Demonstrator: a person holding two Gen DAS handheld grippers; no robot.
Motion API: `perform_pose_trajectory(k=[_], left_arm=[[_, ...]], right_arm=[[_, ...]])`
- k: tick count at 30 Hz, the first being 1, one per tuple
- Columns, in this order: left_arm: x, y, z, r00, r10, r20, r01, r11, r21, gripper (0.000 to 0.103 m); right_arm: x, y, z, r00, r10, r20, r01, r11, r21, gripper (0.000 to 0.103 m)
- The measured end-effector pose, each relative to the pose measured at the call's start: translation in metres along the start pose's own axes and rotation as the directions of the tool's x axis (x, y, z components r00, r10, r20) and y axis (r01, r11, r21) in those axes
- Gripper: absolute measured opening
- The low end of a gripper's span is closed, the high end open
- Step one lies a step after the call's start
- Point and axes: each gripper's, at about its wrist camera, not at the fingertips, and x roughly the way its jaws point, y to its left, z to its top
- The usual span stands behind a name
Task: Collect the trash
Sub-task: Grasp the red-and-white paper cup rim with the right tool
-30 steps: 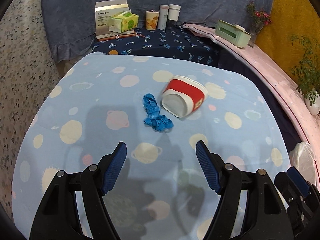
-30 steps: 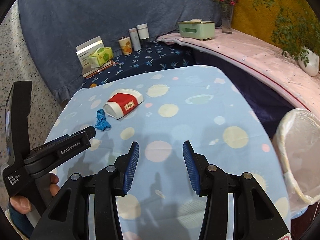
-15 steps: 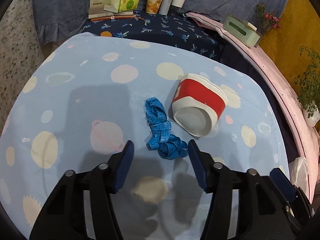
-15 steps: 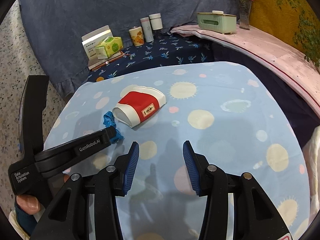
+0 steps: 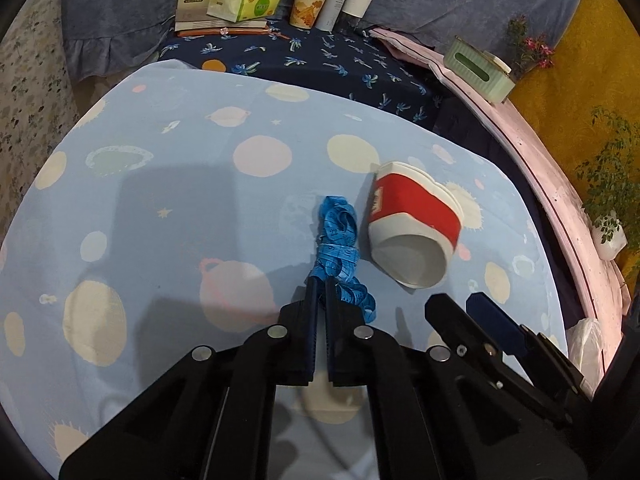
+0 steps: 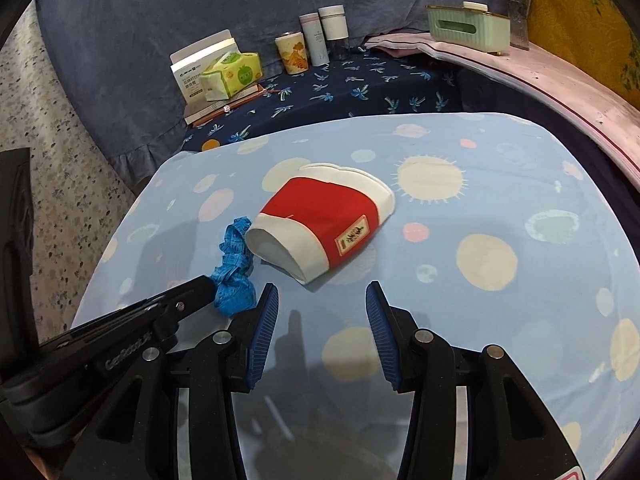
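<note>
The left gripper has just closed its jaws on the near end of the crumpled blue tape measure, which lies on the worktop just left of a tipped red-and-white paper cup. The right gripper hangs near it, jaws half open and empty.

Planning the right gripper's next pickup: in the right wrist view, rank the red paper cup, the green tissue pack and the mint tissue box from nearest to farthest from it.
From the right gripper:
1. Red paper cup, lying on its side just ahead.
2. Green tissue pack, far back left.
3. Mint tissue box, far back right; too close to the tissue pack to rank firmly.
</note>
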Motion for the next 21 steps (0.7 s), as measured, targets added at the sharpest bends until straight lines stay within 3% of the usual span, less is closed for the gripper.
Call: perform_pose_trajectory(k=[4, 9, 15, 16, 18, 21], left_arm=[[-0.001, 0.009, 0.000, 1.000, -0.009, 0.001, 0.009, 1.000, -0.015, 0.002], [-0.004, 0.011, -0.001, 1.000, -0.016, 0.006, 0.016, 1.000, -0.008, 0.002], [-0.013, 0.005, -0.008, 0.999, -0.040, 0.016, 0.040, 0.999, 0.021, 0.003], [-0.015, 0.003, -0.010, 0.999, -0.033, 0.027, 0.033, 0.999, 0.024, 0.009], [-0.017, 0.000, -0.011, 0.999, -0.034, 0.032, 0.033, 0.999, 0.030, 0.040], [-0.015, -0.005, -0.009, 0.999, -0.023, 0.041, 0.022, 0.999, 0.030, 0.046]], right_arm=[[0.010, 0.003, 0.004, 1.000, -0.002, 0.004, 0.002, 1.000, 0.005, 0.040], [0.018, 0.003, 0.006, 1.000, 0.002, -0.006, -0.002, 1.000, 0.013, 0.009], [0.008, -0.008, 0.000, 1.000, 0.000, 0.010, 0.000, 0.999, 0.032, 0.003], [0.004, -0.011, -0.001, 1.000, -0.002, 0.016, 0.002, 0.999, 0.033, 0.003], [-0.004, -0.016, -0.004, 1.000, -0.005, 0.024, 0.004, 0.999, 0.040, 0.003], [-0.014, -0.022, -0.008, 0.999, -0.020, 0.042, 0.018, 0.999, 0.050, 0.003]])
